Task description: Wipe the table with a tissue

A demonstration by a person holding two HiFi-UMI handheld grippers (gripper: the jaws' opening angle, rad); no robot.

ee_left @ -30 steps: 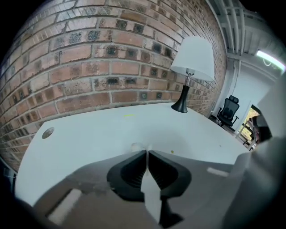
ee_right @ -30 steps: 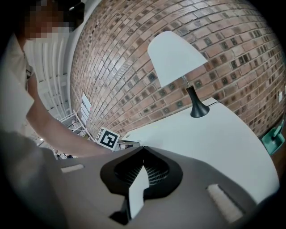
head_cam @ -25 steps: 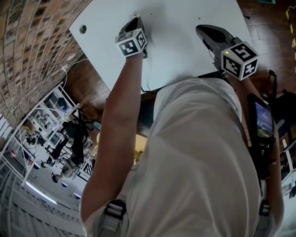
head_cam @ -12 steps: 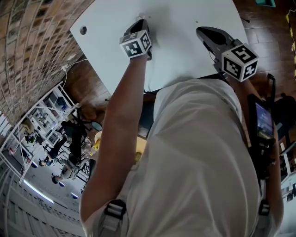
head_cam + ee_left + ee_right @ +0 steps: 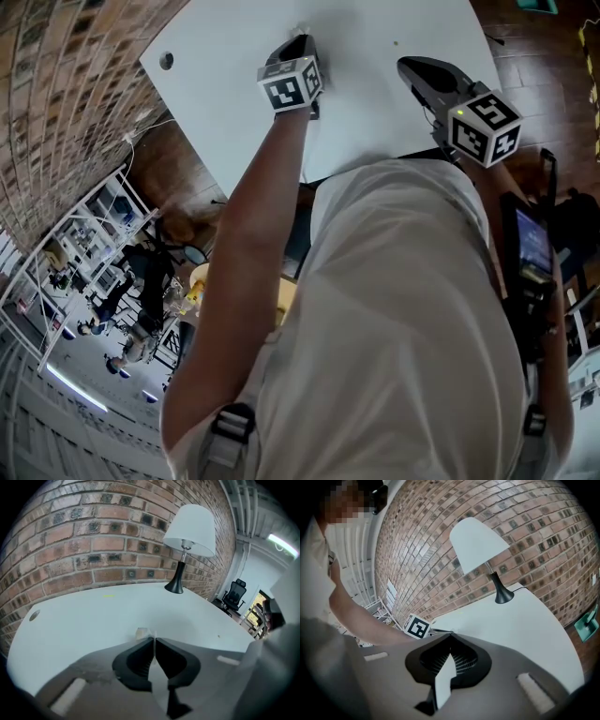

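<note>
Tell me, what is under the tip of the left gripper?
A small white tissue, pinched in the jaws of the left gripper, against the white table. The jaws cover most of it.

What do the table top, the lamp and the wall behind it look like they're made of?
The table top is smooth matt white, probably laminate or painted board; no grain shows. The lamp has a white shade that could be fabric or plastic, on a thin metal-looking stem and a black base. The wall is rough reddish brick with pale mortar joints.
</note>
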